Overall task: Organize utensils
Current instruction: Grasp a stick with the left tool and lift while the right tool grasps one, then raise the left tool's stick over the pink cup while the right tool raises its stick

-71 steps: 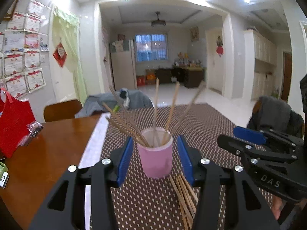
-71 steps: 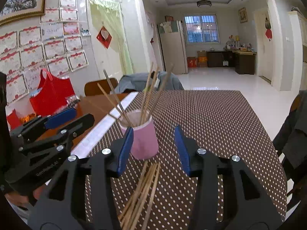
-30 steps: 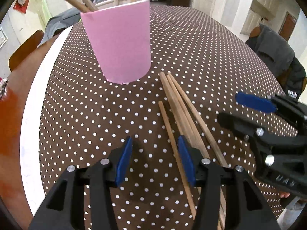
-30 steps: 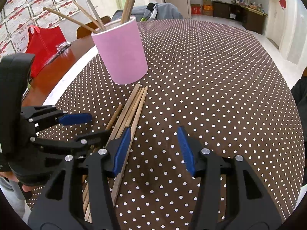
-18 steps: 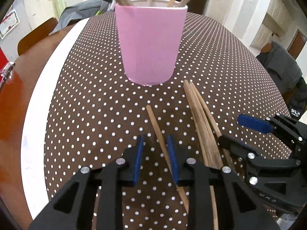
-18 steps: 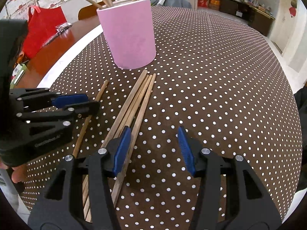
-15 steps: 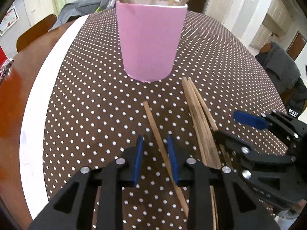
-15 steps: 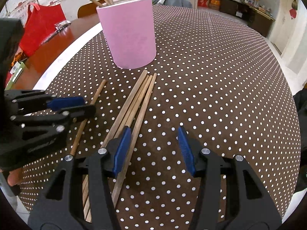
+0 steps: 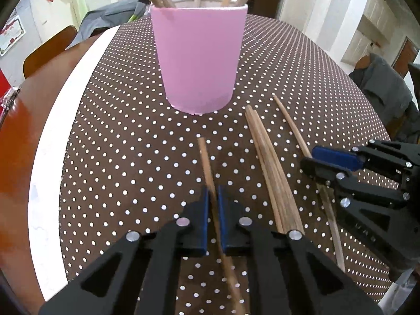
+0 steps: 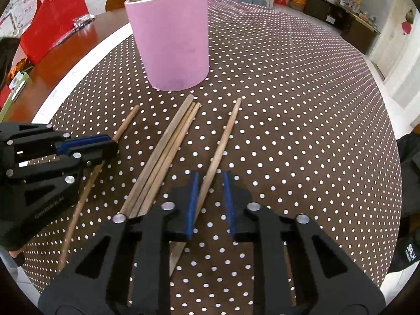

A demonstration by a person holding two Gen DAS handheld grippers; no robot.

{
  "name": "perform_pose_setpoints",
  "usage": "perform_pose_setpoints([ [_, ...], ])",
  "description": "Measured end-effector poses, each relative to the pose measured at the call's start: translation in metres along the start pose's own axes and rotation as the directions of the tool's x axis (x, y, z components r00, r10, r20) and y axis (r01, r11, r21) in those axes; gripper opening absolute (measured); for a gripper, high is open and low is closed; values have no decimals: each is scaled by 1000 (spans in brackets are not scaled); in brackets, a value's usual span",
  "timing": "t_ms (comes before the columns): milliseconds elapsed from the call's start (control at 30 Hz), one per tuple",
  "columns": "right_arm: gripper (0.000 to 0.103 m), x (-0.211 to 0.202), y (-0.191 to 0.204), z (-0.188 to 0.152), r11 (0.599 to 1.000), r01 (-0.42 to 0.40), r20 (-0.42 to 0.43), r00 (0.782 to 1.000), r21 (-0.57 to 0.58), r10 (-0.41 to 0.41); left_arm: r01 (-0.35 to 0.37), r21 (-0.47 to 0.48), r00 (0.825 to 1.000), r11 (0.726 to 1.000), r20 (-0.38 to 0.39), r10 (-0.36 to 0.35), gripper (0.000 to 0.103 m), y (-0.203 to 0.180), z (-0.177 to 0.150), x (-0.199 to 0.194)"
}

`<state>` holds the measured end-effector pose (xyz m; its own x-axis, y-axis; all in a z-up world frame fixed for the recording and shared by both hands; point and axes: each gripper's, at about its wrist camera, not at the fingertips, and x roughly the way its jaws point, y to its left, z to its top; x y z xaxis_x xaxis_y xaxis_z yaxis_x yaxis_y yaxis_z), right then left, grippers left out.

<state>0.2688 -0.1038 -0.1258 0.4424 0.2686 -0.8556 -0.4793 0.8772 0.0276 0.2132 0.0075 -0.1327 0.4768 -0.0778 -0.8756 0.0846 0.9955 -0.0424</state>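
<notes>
Below the pink cup [image 9: 198, 60], at 6 o'clock from it, each of my claws works its own loose chopstick.

My left gripper [image 9: 213, 218] is clamped on the left chopstick [image 9: 206, 164], pads pinching it part-way along so the far tip points at the cup, ready, I judge, to lift and drop in; my right gripper [image 10: 209, 202] straddles the right chopstick [image 10: 221, 141] with jaws narrowed but a gap showing on the right pad, so not yet gripping; three more sticks [image 10: 168, 147] lie bundled between us on the dotted cloth [image 10: 302, 110], left for later; near ends of both sticks vanish under my claw bodies, the left one is blurred, and the tops of the sticks standing in the cup are cut off.
</notes>
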Motion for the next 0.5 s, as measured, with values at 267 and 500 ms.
perform_pose_setpoints([
  [267, 6, -5, -20, -3, 996, -65, 28, 998, 63, 63, 53, -2, 994, 999, 92, -53, 6, -7, 1, -24],
  [500, 6, -35, -34, -10, 981, -172, 138, 978, 94, 158, 92, 27, 965, 995, 246, -96, 6, -21, 2, -68],
])
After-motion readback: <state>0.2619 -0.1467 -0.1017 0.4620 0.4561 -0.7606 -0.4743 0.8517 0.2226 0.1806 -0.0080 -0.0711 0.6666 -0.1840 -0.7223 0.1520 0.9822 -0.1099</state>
